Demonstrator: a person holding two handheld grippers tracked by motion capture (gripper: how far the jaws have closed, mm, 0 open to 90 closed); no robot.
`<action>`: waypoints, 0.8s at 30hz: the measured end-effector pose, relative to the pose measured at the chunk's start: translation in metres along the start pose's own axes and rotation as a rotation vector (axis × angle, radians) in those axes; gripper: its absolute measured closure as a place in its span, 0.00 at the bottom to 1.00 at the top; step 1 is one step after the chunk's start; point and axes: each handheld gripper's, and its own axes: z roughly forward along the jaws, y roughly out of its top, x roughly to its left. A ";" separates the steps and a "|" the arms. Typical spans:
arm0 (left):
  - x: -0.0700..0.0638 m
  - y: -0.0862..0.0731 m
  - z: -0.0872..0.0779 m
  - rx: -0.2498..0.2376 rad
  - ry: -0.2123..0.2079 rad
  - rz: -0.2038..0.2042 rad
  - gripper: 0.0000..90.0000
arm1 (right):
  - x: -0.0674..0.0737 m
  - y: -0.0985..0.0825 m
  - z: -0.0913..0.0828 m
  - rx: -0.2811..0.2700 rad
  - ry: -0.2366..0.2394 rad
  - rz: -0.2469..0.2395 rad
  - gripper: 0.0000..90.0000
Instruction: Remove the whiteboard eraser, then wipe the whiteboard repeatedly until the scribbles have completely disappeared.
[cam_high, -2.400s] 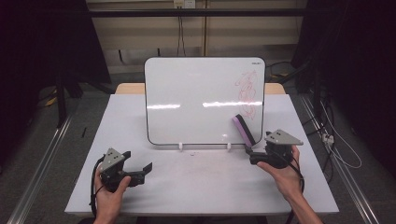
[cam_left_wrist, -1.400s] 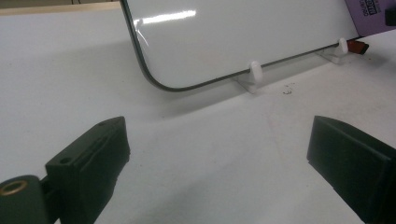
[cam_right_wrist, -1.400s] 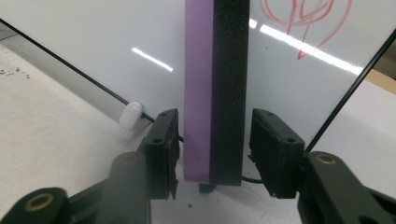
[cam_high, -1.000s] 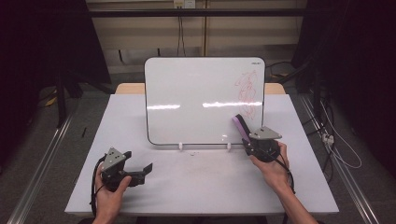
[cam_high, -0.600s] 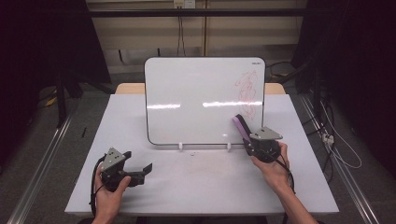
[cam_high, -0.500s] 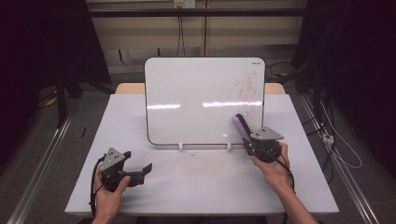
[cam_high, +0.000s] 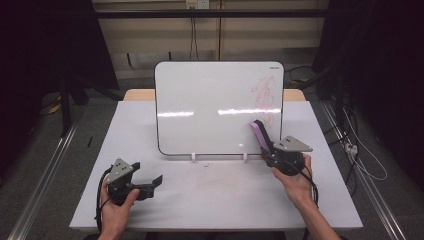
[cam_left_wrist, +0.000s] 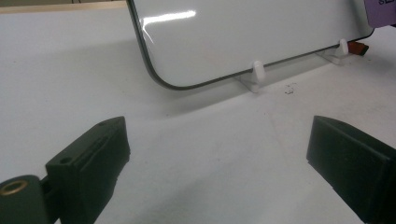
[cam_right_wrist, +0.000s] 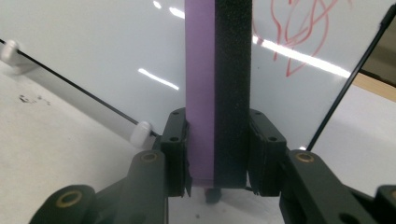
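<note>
Raised from the tabletop (cam_high: 210, 195) toward the whiteboard (cam_high: 215, 105) at centre frame, the right tool (cam_high: 270, 150) clamps a light, soft-faced purple eraser (cam_right_wrist: 217, 88) across its stiff sides below red scribbles (cam_high: 265, 100), while the left tool (cam_high: 155, 181) rests open, empty.

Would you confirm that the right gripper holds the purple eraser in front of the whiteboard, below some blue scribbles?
Not quite: the scribbles are red, as the high view shows. The right gripper does hold the purple eraser in front of the whiteboard.
</note>
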 end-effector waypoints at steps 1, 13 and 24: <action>0.000 0.000 0.000 -0.004 0.000 -0.005 0.06 | 0.000 0.000 0.000 0.000 0.000 0.000 0.71; 0.003 0.000 -0.003 -0.024 0.020 -0.028 0.06 | 0.012 0.000 -0.003 -0.078 0.074 0.008 0.71; 0.001 0.005 0.000 -0.041 -0.010 -0.023 0.04 | 0.023 -0.002 -0.007 -0.122 0.137 0.015 0.71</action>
